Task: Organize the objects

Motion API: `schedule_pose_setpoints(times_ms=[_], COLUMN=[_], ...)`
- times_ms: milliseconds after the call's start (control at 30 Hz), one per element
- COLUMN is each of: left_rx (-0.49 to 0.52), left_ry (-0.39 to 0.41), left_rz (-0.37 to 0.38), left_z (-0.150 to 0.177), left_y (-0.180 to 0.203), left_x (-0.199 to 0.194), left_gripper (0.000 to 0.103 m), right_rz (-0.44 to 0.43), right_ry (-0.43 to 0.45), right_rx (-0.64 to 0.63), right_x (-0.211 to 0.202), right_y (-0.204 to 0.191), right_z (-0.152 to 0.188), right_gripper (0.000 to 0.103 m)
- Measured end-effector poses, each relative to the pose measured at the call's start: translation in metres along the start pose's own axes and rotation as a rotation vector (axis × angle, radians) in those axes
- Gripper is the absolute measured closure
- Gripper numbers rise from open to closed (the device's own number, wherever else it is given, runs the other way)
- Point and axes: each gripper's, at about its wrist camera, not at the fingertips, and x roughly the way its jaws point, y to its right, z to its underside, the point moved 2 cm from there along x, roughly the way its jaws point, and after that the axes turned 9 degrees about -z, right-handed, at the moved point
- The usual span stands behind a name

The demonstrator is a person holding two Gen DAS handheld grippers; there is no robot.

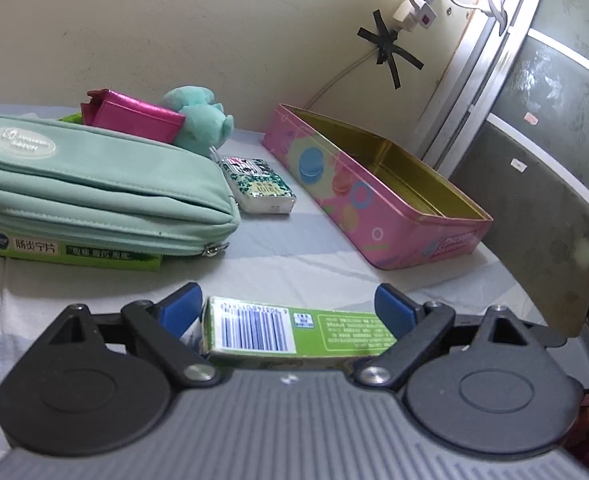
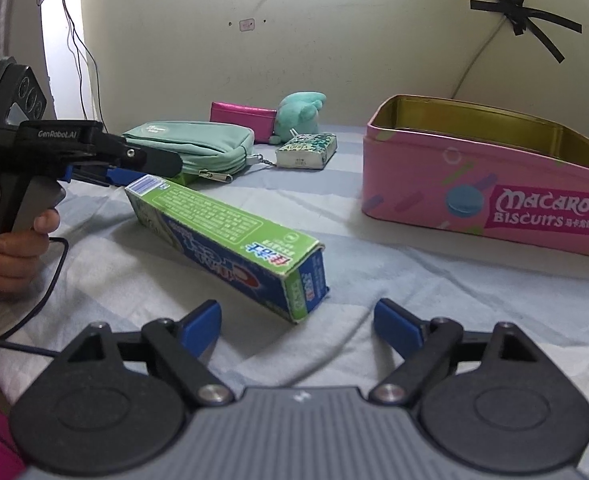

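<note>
A green and blue toothpaste box lies on the bed. My left gripper is open around the box's barcode end, which sits between the blue pads without a visible squeeze; it also shows in the right wrist view. My right gripper is open and empty, just in front of the box's near end. An open pink Macaron Biscuits tin stands to the right, its gold inside showing nothing; it also shows in the left wrist view.
A mint pencil pouch lies on a green medicine box. Behind are a magenta wallet, a teal plush toy and a small patterned packet. The wall carries taped cables.
</note>
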Motion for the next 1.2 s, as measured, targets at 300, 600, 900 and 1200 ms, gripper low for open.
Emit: schedule_pose_setpoints(times_ms=[300, 600, 900, 1200], left_rx=[0.056, 0.058, 0.141, 0.186], left_ry=[-0.041, -0.005, 0.118, 0.101], left_rz=[-0.053, -0.068, 0.035, 0.016], left_z=[0.006, -0.004, -0.087, -0.120], left_y=[0.009, 0.026, 0.099, 0.165], left_x=[0.010, 0.008, 0.031, 0.126], left_gripper=[0.008, 0.016, 0.015, 0.013], right_rz=[0.011, 0.008, 0.169, 0.310], right_ry=[-0.006, -0.007, 0.258, 0.250], right_rx=[0.000, -0.028, -0.051, -0.022], right_x=[0.004, 0.005, -0.053, -0.040], right_y=[-0.004, -0.004, 0.041, 0.137], right_z=[-0.005, -0.013, -0.058, -0.080], right_gripper=[0.020, 0.046, 0.042, 0.037])
